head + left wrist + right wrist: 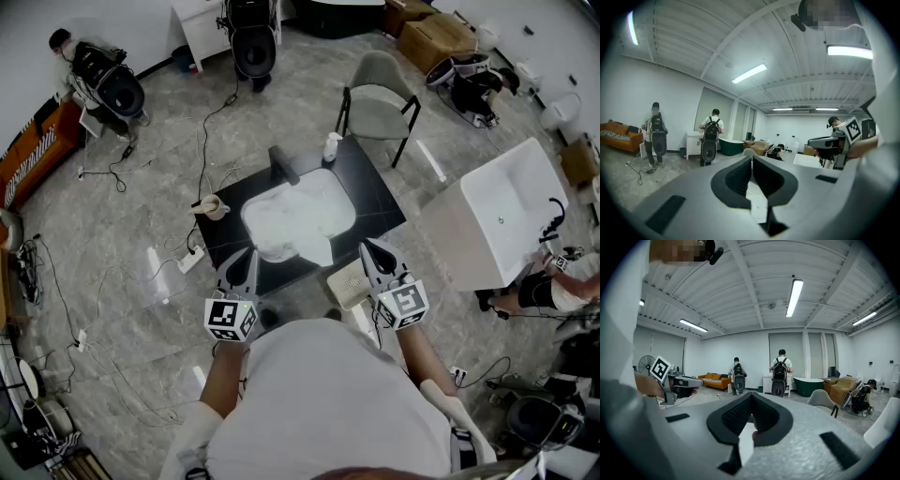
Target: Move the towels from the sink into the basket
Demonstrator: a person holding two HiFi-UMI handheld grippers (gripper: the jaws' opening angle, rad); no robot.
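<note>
My left gripper and right gripper, jaws pressed together on nothing, hover near the towels heaped in the sink; unless opened first, they would merely shove cloth or knock the basket.

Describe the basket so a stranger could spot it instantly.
Find the black counter mid-room, piled with white towels. At the counter's near right corner, beside the right gripper, sits the basket. It is pale, squarish and perforated, unlike the soft white towels or the mug at the left edge.
</note>
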